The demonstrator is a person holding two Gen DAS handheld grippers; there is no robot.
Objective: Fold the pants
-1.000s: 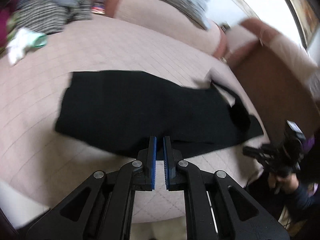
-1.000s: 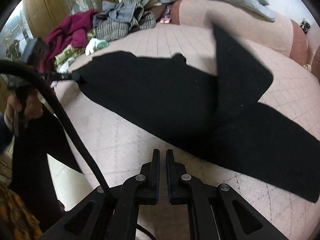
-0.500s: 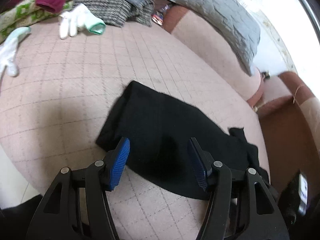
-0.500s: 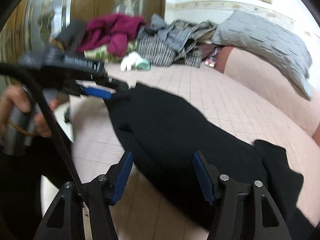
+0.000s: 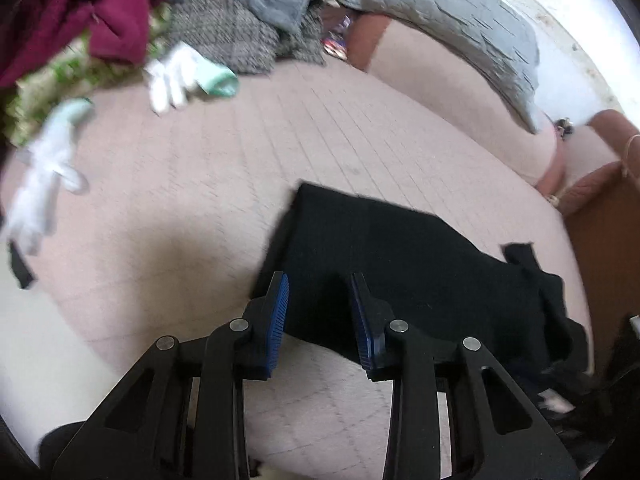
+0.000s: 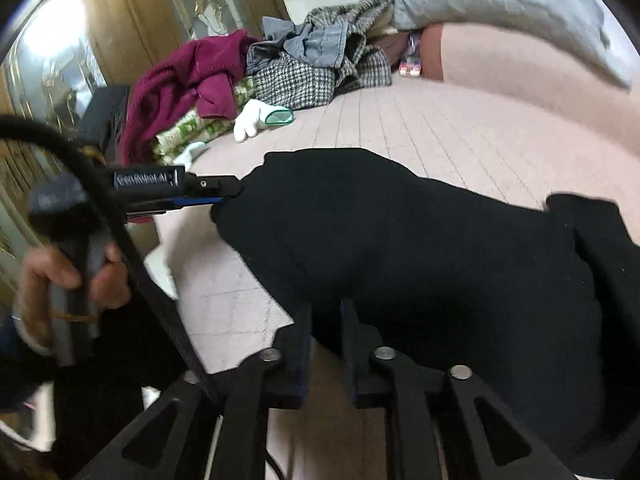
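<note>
Left wrist view: the black pants (image 5: 400,276) lie partly folded on the pink quilted bed (image 5: 208,184), filling the lower right of the frame. The left tongs (image 5: 319,312) stand moderately open over the near edge of the cloth, gripping nothing; contact with the fabric cannot be confirmed through the blur. A white glove (image 5: 180,74) lies at upper left beside a clothes pile (image 5: 224,20).

Right wrist view: the pants (image 6: 420,248) occupy the centre and right. The right tongs (image 6: 326,320), at lower centre, show a narrow gap with the cloth's near edge between or just behind the fingers; a firm grip is probable but not certain. The left tongs (image 6: 230,192) appear at centre left, at the pants' far corner.

Recommendation: close both tongs squarely on matching edge points, lift evenly, and carry the layer over without dragging the layer beneath.
</note>
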